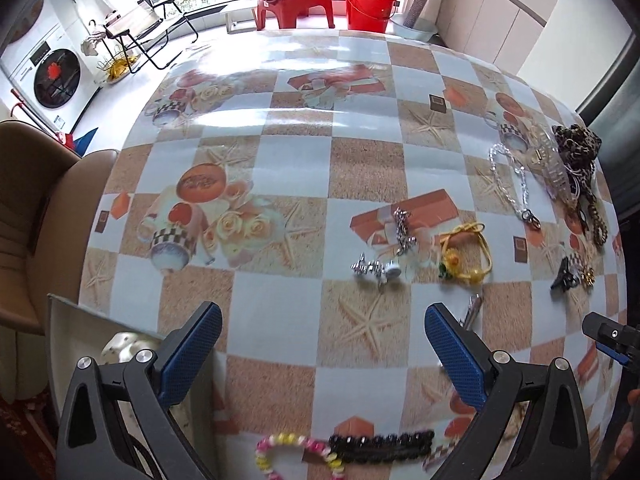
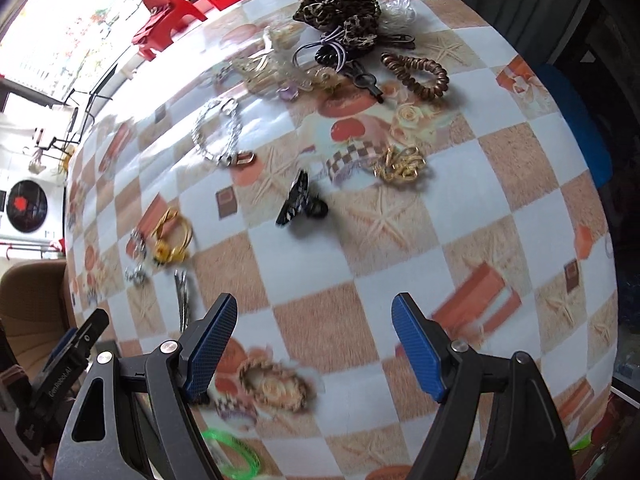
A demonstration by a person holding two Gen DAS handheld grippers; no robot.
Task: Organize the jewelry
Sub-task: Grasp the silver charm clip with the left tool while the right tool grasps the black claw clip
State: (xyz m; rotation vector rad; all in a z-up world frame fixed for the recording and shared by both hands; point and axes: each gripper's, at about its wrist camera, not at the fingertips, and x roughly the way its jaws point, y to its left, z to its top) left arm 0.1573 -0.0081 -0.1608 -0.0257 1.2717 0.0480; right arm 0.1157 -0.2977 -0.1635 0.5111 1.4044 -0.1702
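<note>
Hovering wide open and empty over the table (image 2: 400,240), right gripper (image 2: 314,350) nearest the black hair clip (image 2: 300,200) dead ahead, long axis running fore-aft; left gripper (image 1: 322,354) likewise spread.

A silver chain bracelet (image 2: 219,136) is laid in a loop on the desk, with a gold chain (image 2: 399,168) heaped well apart from it. A black patterned claw clip (image 2: 298,200) is seen between them, and a brown spiral hair tie (image 2: 416,74) is laid beside a leopard scrunchie (image 2: 340,8).
</note>
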